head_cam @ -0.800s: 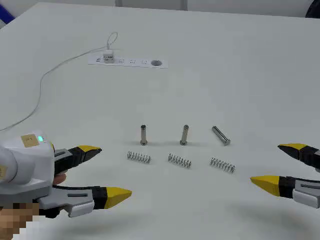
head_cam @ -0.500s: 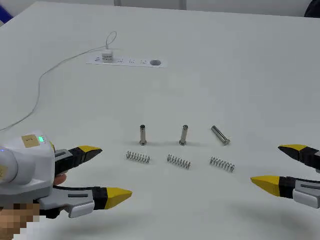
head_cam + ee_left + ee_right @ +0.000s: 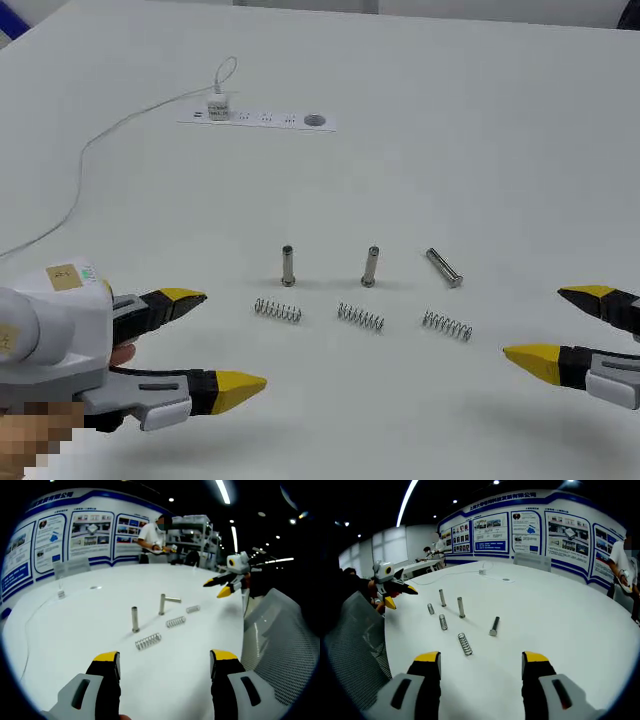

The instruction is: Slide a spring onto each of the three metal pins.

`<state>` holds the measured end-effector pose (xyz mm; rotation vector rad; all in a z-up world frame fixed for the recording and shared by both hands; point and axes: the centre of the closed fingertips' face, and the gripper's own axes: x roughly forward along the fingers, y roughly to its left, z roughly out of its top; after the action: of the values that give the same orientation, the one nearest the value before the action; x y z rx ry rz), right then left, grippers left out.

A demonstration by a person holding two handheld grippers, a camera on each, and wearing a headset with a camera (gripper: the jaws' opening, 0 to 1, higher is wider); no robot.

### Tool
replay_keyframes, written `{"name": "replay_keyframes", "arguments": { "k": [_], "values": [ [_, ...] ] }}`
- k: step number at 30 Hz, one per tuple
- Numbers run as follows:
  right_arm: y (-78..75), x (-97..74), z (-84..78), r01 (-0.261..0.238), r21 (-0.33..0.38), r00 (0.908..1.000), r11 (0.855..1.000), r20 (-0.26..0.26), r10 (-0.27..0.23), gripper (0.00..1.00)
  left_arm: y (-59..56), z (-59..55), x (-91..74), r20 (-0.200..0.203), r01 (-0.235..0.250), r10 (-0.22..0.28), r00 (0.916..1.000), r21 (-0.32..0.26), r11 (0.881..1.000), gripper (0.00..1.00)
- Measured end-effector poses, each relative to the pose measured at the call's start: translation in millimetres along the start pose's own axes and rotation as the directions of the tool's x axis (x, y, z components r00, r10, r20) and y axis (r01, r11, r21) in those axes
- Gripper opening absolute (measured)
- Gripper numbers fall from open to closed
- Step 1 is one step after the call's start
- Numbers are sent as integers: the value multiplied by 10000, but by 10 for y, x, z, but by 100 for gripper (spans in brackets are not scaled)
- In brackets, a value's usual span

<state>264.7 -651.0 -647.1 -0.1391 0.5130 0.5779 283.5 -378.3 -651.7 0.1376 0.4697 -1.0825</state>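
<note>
Springs (image 3: 360, 318) are lying in a row at mid-frame, just below the pins (image 3: 370, 267), two standing, the rightmost lying flat. Likely light, springy and prone to rolling, they are asking for a gentle pinch near one end. Left gripper (image 3: 230, 340) and right gripper (image 3: 535, 322) are hovering spread, empty.

Right tool (image 3: 481, 657) spread, empty; spring (image 3: 465, 644) just ahead

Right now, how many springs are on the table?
3, lying loose in a row on the table: left spring, middle spring, right spring. None appears hidden.
</note>
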Motion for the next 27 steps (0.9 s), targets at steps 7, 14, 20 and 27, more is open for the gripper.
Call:
{"name": "replay_keyframes", "arguments": {
  "k": [7, 14, 20, 27],
  "values": [
    [-9, 32, 15, -67, -6, 9999, 10000, -106, 67, 65, 8, 4, -11, 12, -89, 89, 10000, -11, 10000, 75],
    [-54, 89, 111, -45, -46, 9999, 10000, -163, 44, 62, 16, 24, -31, 53, -187, 187, 9998, -2, 9998, 75],
    [-82, 170, 207, -91, -108, 9996, 9999, -265, 88, 59, 21, 49, -53, 107, -262, 262, 9996, 32, 9997, 75],
    [-154, 278, 327, 71, -258, 9993, 9996, -373, -81, 56, 20, 60, -77, 164, -328, 328, 9993, 19, 9995, 75]
  ]
}}
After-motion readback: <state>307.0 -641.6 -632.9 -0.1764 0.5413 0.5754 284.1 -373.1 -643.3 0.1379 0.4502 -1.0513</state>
